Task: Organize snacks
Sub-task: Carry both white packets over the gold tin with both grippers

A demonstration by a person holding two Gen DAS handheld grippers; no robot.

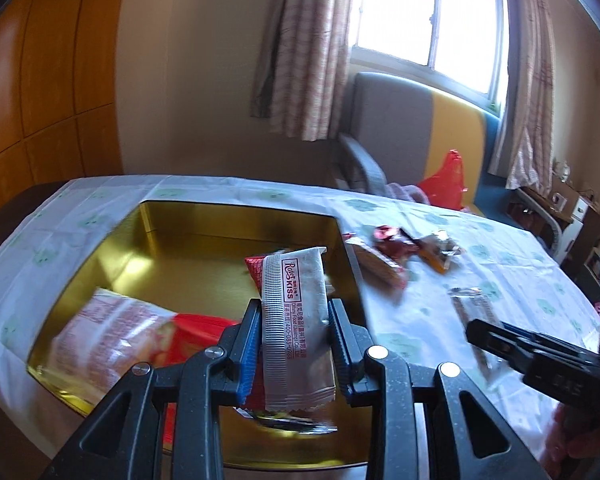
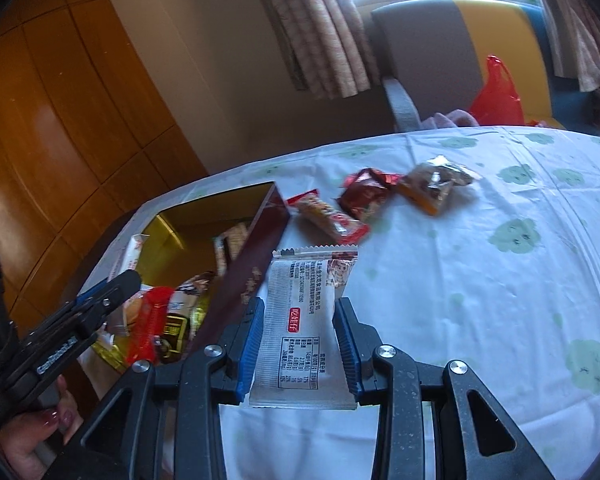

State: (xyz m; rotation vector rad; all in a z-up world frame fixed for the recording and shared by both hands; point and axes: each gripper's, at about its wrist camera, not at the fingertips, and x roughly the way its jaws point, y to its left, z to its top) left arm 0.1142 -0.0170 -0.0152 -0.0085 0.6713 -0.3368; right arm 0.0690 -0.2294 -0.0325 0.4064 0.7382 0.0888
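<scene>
Over the gold tin (image 1: 112,256) — left gripper (image 1: 296,320) clamped on a silver wafer packet (image 1: 296,312), held above the snacks already inside. Just beside the tin's dark red wall, right gripper (image 2: 300,320) clamped on a white sachet (image 2: 304,320) over the tablecloth (image 2: 480,272). Beyond the tin — three loose snacks (image 2: 364,196) lying on the cloth.

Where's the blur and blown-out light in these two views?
Left wrist view: the window is blown out white, fisheye bends the tin, and the big packet at lower left is smeared; the silver packet in the left tongs stays readable. Right wrist view: window glare at the top, loose snacks slightly soft, white packet print sharp.
</scene>
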